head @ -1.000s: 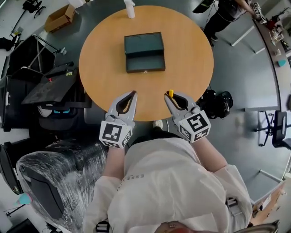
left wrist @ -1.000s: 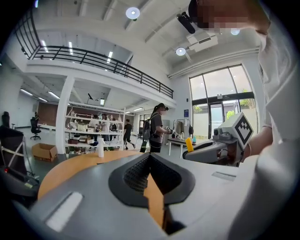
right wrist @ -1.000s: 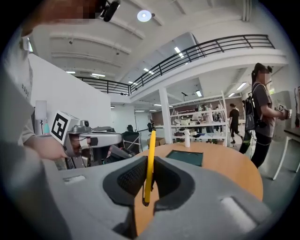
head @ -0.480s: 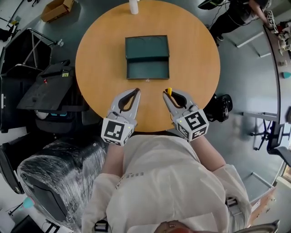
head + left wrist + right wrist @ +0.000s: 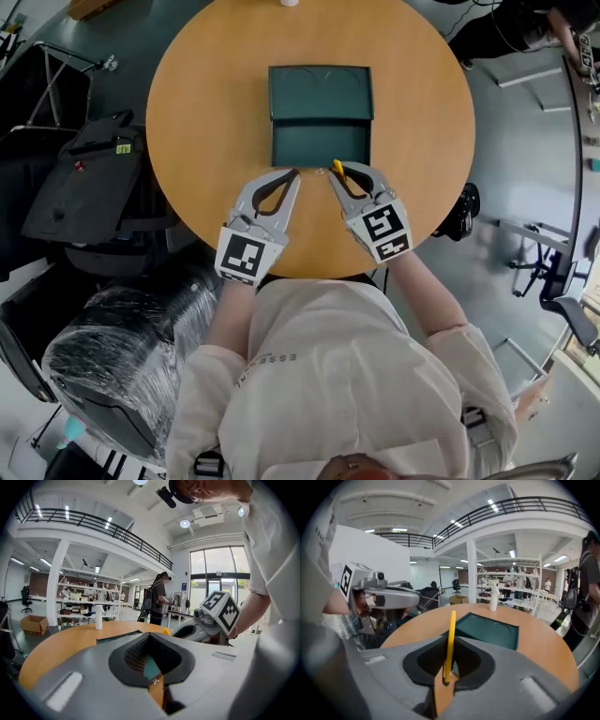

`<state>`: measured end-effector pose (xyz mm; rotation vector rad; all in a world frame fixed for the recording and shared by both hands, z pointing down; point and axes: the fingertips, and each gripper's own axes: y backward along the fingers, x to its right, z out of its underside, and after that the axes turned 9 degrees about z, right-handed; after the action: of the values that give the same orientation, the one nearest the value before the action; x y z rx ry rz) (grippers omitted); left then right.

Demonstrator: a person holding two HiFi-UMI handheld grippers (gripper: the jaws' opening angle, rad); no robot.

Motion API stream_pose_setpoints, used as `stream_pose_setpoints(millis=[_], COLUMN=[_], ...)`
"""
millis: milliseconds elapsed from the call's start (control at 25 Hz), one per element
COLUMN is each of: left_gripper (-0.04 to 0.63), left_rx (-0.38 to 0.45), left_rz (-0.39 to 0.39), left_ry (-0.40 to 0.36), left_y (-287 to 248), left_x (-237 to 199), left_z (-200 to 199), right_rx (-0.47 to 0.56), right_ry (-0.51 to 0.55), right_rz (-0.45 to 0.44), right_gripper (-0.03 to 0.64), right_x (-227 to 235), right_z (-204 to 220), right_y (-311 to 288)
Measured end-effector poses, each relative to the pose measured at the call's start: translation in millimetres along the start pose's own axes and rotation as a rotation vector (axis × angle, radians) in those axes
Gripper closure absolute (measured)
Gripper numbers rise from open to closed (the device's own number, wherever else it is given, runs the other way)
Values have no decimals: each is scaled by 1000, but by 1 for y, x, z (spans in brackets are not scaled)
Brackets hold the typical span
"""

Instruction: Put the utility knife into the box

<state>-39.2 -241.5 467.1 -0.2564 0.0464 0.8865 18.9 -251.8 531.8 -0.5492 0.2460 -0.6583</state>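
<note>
A dark green box [image 5: 321, 94] lies open in the middle of the round wooden table [image 5: 206, 112], lid at the far side and tray nearer me. My right gripper [image 5: 335, 171] is shut on the yellow utility knife [image 5: 338, 168], which sticks up between the pads just short of the tray's front right edge. In the right gripper view the utility knife [image 5: 451, 620] stands upright in my right gripper [image 5: 449, 640], with the box [image 5: 490, 630] right behind it. My left gripper [image 5: 294, 172] is shut on nothing, near the tray's front left edge; the left gripper view shows the left gripper [image 5: 150, 634] and the box [image 5: 117, 638].
A white bottle [image 5: 493, 598] stands at the table's far edge. Black equipment [image 5: 84, 178] and a plastic-wrapped chair [image 5: 122, 356] crowd the left side. A black bag [image 5: 464, 211] lies on the floor at the right. A person [image 5: 157, 604] stands beyond the table.
Both grippers have moved forward over the table toward the box. The knife stays held in the right gripper and now sits close to the tray's front edge.
</note>
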Motion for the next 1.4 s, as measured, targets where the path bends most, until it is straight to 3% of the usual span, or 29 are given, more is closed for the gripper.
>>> stream_pose_setpoints(millis=[400,560,880,1080,1120,1240,1320,1400], left_gripper=[580,580,580,580,580,580,580,580], left_rx=[-28,-32,-57,-51,-48,-45,-41,-28], left_rz=[10,-10,-19,-26,-28,-38,-44,-58], left_ry=[81,102,146,159,160,164,171,172], left_y=[-9,-10,-4,1,2,7,9,10], left_x=[-41,-55,-59,-62,-63,-63,-61,-61], left_z=[26,34,51,52,51,47,42,35], right_rx=[-297,-406,-516,-517,-510,-457,-361,-189], right_ry=[70,132,188,185,178,140,84,-9], right_rz=[-47,-80,-51,-54,-54,-51,-37,3], right_gripper=[584,584,566,545,516,514,514,514], right_x=[14,10,14,12,12,12,14,20], right_z=[42,67,95,94,91,74,51,17], right_y=[-115,-131,-136,-137,-136,-126,-113,-95])
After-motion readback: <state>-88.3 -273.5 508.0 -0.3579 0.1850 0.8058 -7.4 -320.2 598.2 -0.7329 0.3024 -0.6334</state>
